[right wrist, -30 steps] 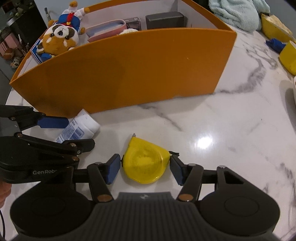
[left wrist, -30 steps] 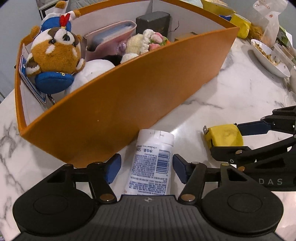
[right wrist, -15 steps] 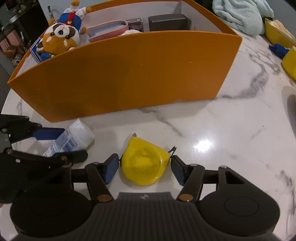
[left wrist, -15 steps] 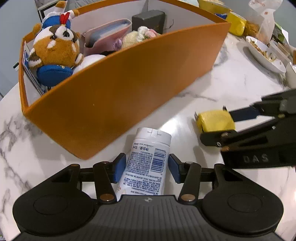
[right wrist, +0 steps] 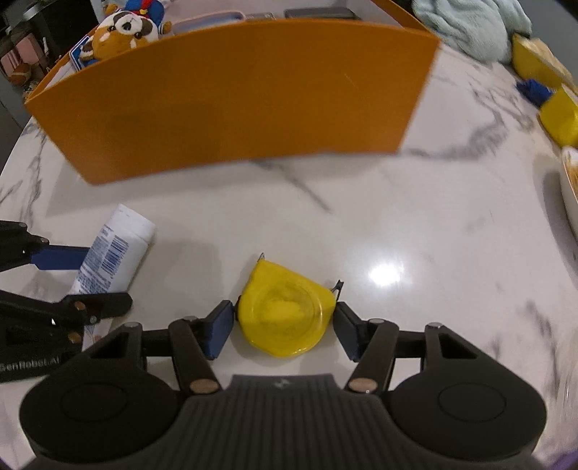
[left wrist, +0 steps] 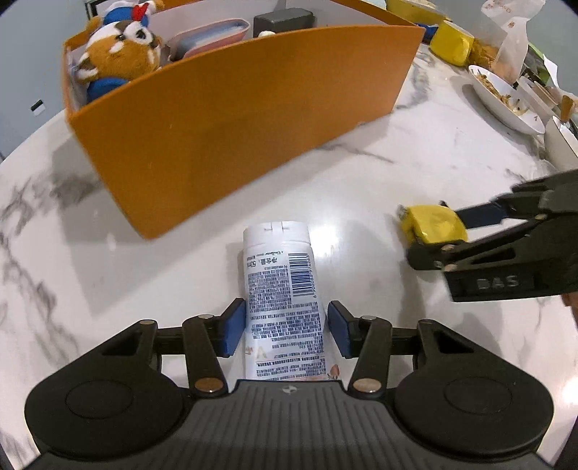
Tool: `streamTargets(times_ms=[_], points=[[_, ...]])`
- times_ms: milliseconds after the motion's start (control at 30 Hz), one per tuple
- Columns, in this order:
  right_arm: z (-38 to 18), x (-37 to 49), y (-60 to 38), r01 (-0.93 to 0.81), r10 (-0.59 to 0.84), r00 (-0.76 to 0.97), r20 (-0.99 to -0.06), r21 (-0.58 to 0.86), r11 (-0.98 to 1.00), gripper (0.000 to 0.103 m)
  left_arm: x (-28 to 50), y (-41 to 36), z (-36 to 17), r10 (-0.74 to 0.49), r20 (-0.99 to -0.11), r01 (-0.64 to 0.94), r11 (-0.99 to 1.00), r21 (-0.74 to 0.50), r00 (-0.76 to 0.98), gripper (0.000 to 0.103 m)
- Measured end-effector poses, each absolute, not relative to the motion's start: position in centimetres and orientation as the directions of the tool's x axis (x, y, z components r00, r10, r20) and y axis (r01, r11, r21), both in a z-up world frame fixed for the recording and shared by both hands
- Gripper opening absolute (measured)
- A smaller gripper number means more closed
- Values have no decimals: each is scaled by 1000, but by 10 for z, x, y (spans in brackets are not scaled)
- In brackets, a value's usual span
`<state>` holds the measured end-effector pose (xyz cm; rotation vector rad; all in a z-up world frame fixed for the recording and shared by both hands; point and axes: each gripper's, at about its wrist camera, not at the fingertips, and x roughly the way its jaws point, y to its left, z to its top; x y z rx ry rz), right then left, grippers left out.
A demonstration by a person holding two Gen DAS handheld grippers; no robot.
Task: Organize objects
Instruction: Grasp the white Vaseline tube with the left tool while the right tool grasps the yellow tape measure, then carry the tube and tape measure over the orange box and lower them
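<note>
A white tube with printed label (left wrist: 283,289) lies between the pads of my left gripper (left wrist: 285,330), which is shut on it; it also shows in the right wrist view (right wrist: 110,253). A yellow tape measure (right wrist: 285,314) sits between the pads of my right gripper (right wrist: 283,330), which is shut on it; it also shows in the left wrist view (left wrist: 433,224). The orange box (left wrist: 253,105) stands behind both on the marble table, also in the right wrist view (right wrist: 234,90). It holds a plush raccoon (left wrist: 119,58), a pink case and a dark box.
A white bowl of food (left wrist: 505,97) and yellow items (left wrist: 451,43) stand at the far right. A light blue towel (right wrist: 469,25) and yellow objects (right wrist: 560,112) lie at the right in the right wrist view. The table edge curves at left.
Both grippers have closed onto their objects and pulled back from the orange box; the tube and the tape measure now sit farther from its wall.
</note>
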<state>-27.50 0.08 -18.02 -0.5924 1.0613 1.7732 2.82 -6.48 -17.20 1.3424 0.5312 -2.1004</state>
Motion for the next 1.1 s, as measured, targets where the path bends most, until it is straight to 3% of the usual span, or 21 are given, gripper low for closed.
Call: streamTargets(times_ms=[433,967,1000,1033,1100], points=[[-164,-264,-46,-883,455,-462,-761,441,-159,62,63,-29,-149,-262,-898,721,-688,-82,-353,57],[-108,-229,-16,-865,617,-467,-633,472,-170,62,38,-64,-68,-383,-779,711,-694,-111,-496,55],[-101,-223,-9,-867,635,-459,-621,470,-166,62,32,-70,-62,-394,-769,708,-698,-105,-503,34],[-96,-219,-3,-868,650,-453,-611,469,-163,62,24,-79,-57,-395,-768,703,-704,-100,-505,22],[-85,-212,9,-870,677,-441,-589,466,-161,62,12,-94,-50,-397,-761,696,-711,-99,-514,15]])
